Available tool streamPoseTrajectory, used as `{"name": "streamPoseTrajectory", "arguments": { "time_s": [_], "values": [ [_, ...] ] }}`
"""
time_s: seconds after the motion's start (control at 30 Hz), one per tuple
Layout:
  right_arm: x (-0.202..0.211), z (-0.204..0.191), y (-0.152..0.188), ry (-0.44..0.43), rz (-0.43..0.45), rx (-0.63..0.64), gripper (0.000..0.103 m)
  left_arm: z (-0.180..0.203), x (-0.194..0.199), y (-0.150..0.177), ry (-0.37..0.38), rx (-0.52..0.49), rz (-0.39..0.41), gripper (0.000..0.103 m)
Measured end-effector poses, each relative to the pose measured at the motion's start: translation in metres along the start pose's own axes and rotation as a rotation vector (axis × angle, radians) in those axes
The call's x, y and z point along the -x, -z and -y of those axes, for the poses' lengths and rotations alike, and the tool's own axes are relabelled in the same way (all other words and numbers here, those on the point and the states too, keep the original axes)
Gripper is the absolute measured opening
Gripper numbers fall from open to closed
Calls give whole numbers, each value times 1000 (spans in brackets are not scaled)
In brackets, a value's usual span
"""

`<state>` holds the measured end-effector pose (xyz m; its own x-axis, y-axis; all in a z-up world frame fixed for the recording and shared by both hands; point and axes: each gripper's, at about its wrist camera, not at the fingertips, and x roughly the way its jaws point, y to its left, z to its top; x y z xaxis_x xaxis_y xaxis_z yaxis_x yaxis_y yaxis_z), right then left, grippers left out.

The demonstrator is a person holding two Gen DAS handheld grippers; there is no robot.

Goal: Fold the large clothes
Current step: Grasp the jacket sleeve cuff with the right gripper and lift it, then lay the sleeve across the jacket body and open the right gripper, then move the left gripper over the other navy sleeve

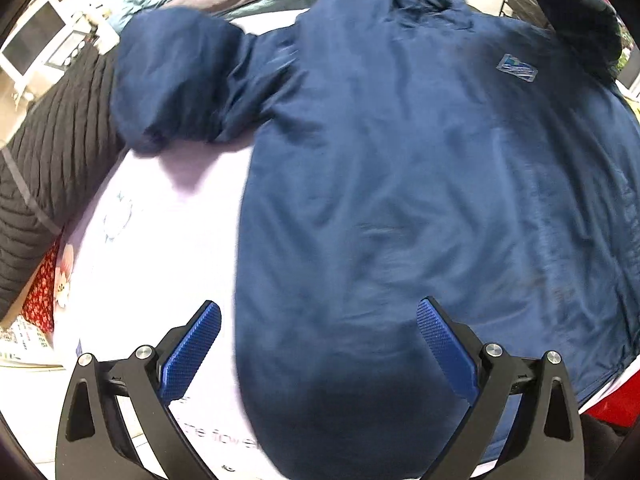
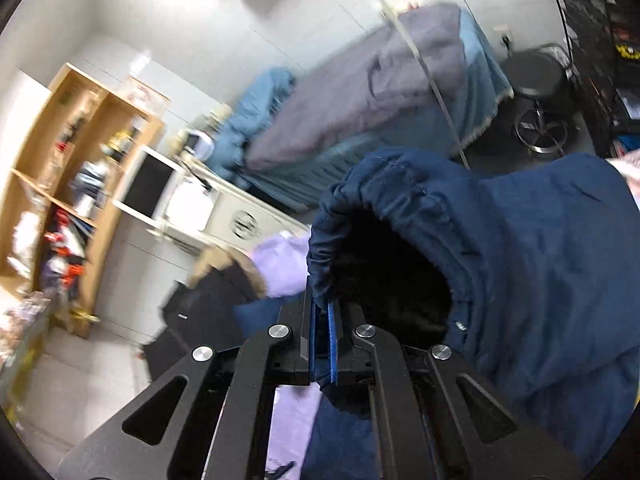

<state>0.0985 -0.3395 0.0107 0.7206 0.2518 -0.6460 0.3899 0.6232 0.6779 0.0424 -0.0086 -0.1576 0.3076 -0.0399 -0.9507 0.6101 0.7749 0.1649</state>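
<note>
A large navy blue jacket (image 1: 400, 184) lies spread on a pale lilac sheet (image 1: 168, 232), its left sleeve (image 1: 172, 80) bunched at the upper left and a logo patch (image 1: 516, 67) on the chest. My left gripper (image 1: 319, 320) is open and empty, hovering over the jacket's lower hem. In the right wrist view my right gripper (image 2: 324, 308) is shut on the cuff edge of the jacket's sleeve (image 2: 460, 248) and holds it lifted, the dark opening of the sleeve facing the camera.
A black ribbed garment (image 1: 52, 168) lies left of the sheet. Behind are a bed with grey and blue covers (image 2: 360, 112), a white cabinet (image 2: 224, 208), wooden shelves (image 2: 72, 168) and a black stool (image 2: 536, 92).
</note>
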Motion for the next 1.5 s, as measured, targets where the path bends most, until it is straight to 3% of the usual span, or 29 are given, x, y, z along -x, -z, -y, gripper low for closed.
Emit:
{"name": "streamPoseTrajectory", "arguments": {
  "time_s": [0.13, 0.27, 0.33, 0.4, 0.43, 0.57, 0.67, 0.83, 0.97, 1.03, 1.13, 1.33, 1.5],
  "values": [
    [-71, 8, 27, 91, -81, -52, 5, -30, -16, 3, -14, -17, -17, 97],
    [-111, 16, 45, 155, -124, -61, 8, -48, -28, -3, -30, -52, -23, 97],
    [-129, 19, 52, 171, -168, -74, 25, -53, -30, -7, -33, -57, -17, 97],
    [-138, 19, 59, 230, -183, -43, 70, -57, -31, -14, -34, -55, -11, 97],
    [-137, 19, 63, 241, -174, -22, 73, -59, -31, -19, -35, -48, -3, 97],
    [-115, 27, 69, 213, -173, 37, 73, -59, -25, -36, -39, 2, 19, 97],
    [-84, 42, 61, 278, -111, 99, 73, -52, -19, -46, -26, 37, 30, 97],
    [-58, 90, 46, 549, -81, 258, 74, -23, -10, -65, 38, 37, 28, 97],
    [-63, 157, 51, 852, -189, 391, 74, 8, 2, -79, 27, -23, 55, 97],
    [-61, 192, 59, 877, -242, 396, 74, 20, 6, -83, 35, -29, 64, 97],
    [-60, 216, 73, 880, -256, 466, 74, 35, 2, -83, 46, -31, 39, 97],
    [-70, 219, 79, 926, -237, 474, 79, 54, -5, -75, 22, -67, 4, 97],
    [-86, 213, 82, 968, -231, 524, 82, 48, -5, -68, 10, -24, -4, 97]
  ]
}}
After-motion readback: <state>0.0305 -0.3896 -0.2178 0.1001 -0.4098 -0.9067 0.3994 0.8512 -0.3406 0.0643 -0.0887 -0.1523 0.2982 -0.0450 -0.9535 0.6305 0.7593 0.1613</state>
